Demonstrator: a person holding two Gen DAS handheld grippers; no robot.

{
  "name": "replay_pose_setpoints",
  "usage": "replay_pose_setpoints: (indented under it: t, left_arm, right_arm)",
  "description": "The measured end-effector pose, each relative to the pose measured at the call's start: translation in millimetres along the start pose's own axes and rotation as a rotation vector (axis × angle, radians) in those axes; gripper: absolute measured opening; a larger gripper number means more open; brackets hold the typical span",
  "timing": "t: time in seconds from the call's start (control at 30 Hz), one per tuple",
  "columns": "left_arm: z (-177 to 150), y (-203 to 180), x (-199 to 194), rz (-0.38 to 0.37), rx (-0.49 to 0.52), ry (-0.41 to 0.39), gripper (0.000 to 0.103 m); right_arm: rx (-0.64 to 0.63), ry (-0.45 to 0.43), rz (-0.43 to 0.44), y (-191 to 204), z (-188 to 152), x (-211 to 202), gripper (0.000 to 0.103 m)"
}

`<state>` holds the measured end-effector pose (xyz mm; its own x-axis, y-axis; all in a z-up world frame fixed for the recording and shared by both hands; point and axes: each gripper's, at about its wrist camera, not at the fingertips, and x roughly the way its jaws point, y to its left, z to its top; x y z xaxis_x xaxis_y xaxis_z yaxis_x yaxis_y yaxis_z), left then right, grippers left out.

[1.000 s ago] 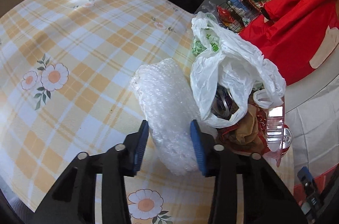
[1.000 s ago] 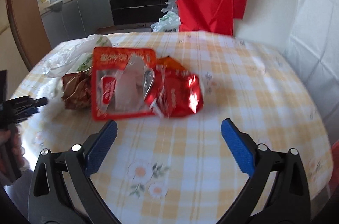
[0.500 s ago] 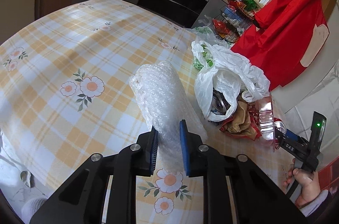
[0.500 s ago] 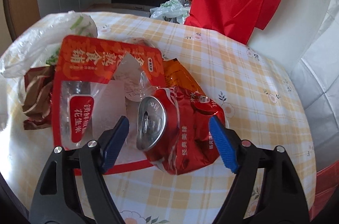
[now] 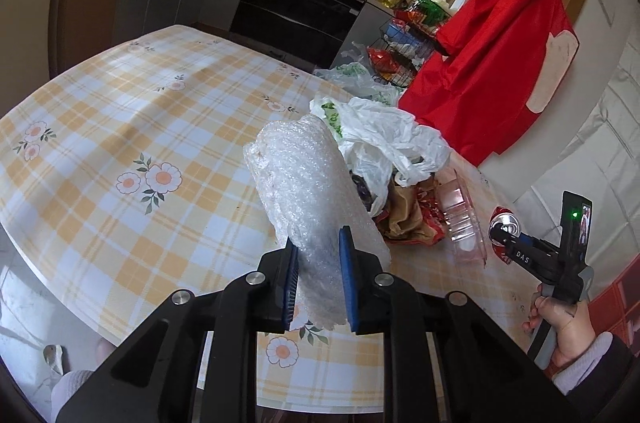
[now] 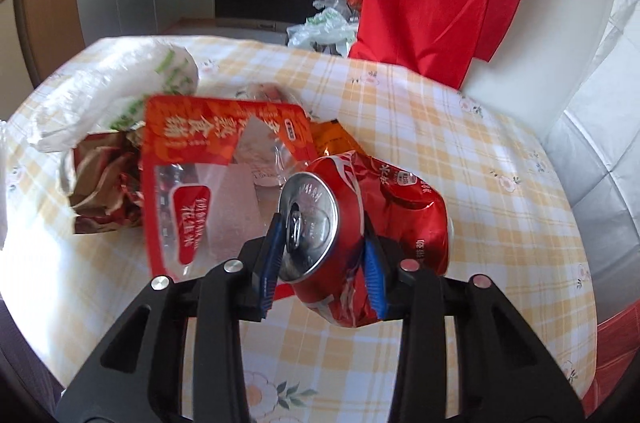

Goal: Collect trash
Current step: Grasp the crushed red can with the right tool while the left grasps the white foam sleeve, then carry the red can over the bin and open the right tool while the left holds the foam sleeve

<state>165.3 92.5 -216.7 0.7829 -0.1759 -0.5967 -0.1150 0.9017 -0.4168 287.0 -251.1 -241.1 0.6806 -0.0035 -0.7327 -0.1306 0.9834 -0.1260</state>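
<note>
Gripper on the left (image 5: 318, 275) is clamped on the near end of a bubble wrap roll (image 5: 308, 183), its blue pads pressed into the plastic; the roll slants up toward 12 o'clock above the checked counter (image 5: 120, 127). At 2 o'clock from it lies a trash pile — a white plastic bag (image 5: 384, 139), a crumpled brown wrapper (image 5: 404, 219) and a clear plastic tray (image 5: 460, 219). The right gripper (image 6: 322, 263) is closed around a crushed red soda can (image 6: 320, 223), top facing the camera, held just over a red snack bag (image 6: 404, 199). A red-and-clear pouch (image 6: 200, 175) lies at 10 o'clock from the can — the white bag beyond it.
</note>
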Motion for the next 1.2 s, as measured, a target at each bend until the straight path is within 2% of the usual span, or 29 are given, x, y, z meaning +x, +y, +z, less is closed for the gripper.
replay_pose_setpoints:
  t: [0.27,0.63,0.9,1.2]
  left_arm:
    - [-2,-23,-30,-0.051,0.061,-0.033,0.019]
    - [-11,-45,-78,-0.094,0.133,-0.067,0.019]
    - [-25,-55,-109,-0.1,0.175,-0.077,0.019]
    - [-43,-60,-139,-0.102,0.213,-0.094,0.02]
  right_arm:
    - [0.047,-0.077,0.037,-7,-2,-51,0.038]
    - [0.145,-0.168,0.188,3,-32,-135,0.038]
    - [0.165,-0.207,0.283,20,-74,-191,0.038]
    - [0.182,-0.184,0.363,41,-130,-234,0.038]
